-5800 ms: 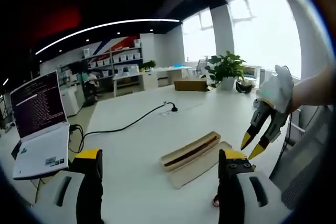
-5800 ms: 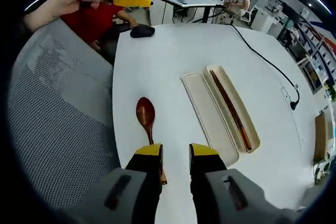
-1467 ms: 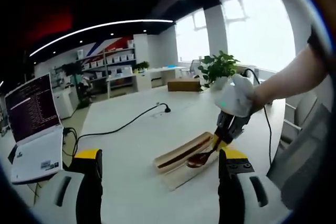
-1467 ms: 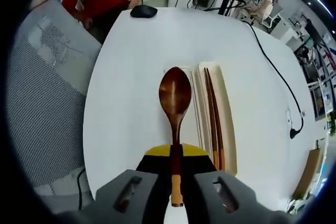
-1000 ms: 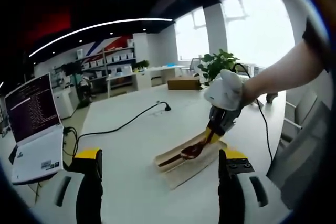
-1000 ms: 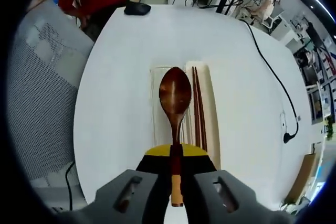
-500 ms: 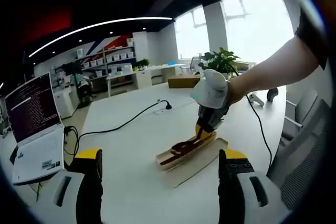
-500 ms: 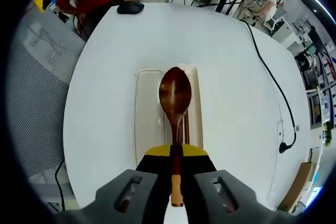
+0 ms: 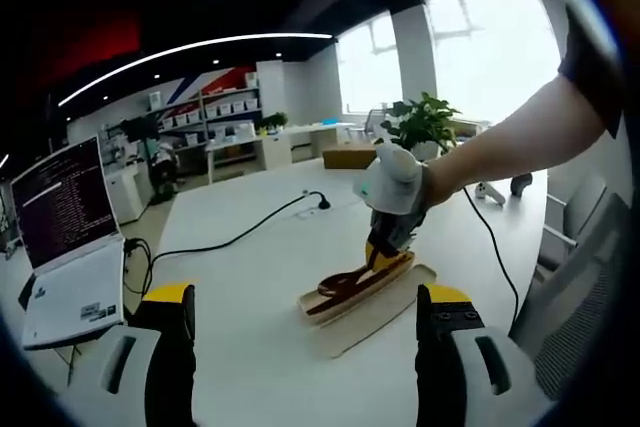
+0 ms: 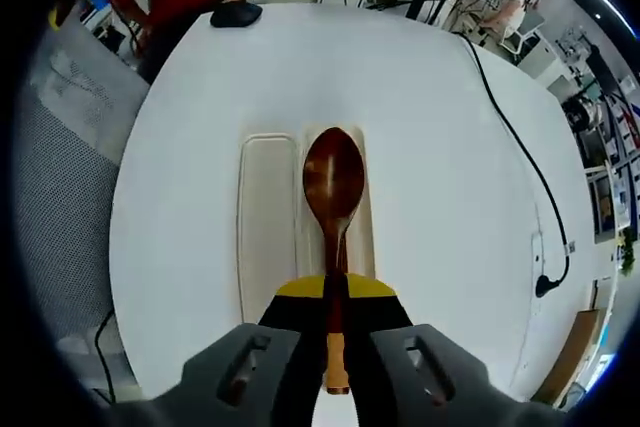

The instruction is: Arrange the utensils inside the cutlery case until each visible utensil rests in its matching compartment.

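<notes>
One spoon (image 10: pixel 334 182) clamped in right gripper (image 10: pixel 335 299), above case (image 10: pixel 268 237)

On the white table (image 9: pixel 250 287) you have an open laptop (image 9: pixel 70 247) at its left edge and a black cable (image 9: pixel 240 237) trailing across it. A potted plant (image 9: pixel 425 125) stands by the window. A black mouse (image 10: pixel 236 13) lies near the table's far edge, beside a grey mesh chair (image 10: pixel 65 177).

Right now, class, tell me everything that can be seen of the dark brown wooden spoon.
The dark brown wooden spoon has a glossy oval bowl and a slim handle ending in a paler, orange-tan tip. The right gripper is shut on its handle, holding it lengthwise over the beige cutlery case, bowl pointing away from the gripper. In the left gripper view the spoon slants down toward the case; whether it touches the case cannot be told.
</notes>
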Available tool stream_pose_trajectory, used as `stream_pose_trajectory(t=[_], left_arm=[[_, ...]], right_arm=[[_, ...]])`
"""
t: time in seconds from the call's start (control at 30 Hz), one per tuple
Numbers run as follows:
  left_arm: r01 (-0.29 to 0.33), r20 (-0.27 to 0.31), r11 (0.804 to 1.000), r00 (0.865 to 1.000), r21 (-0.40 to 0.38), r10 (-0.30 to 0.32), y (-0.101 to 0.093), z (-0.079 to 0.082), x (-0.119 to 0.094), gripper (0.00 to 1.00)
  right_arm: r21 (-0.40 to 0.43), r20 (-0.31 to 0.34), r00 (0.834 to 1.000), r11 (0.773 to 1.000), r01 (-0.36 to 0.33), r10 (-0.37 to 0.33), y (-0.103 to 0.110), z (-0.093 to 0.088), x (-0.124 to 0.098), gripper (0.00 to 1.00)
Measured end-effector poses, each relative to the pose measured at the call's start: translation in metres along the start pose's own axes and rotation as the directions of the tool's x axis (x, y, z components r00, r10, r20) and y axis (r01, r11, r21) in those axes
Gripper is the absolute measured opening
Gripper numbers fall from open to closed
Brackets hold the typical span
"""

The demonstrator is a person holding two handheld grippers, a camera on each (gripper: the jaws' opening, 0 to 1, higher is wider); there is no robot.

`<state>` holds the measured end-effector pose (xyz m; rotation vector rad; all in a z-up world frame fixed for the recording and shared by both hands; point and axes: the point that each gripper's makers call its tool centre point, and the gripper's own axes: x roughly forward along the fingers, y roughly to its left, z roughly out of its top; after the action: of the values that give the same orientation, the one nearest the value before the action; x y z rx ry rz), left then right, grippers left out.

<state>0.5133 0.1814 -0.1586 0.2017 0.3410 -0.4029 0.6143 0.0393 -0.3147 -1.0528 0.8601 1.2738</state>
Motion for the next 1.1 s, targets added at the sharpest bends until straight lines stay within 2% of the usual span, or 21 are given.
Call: stream_pose_trajectory(t=[0.57, 1.1], left_arm=[[0.005, -0.009, 1.0, 1.0, -0.012, -0.005, 0.0, -0.003, 0.001, 0.94], [0.016, -0.018, 1.0, 1.0, -0.01, -0.016, 0.0, -0.004, 0.004, 0.94]], right_arm=[[-0.058, -0.023, 0.999, 0.998, -0.027, 0.026, -0.003, 0.009, 0.026, 0.01], [-0.049, -0.022, 0.999, 0.998, -0.034, 0.033, -0.009, 0.009, 0.037, 0.01]])
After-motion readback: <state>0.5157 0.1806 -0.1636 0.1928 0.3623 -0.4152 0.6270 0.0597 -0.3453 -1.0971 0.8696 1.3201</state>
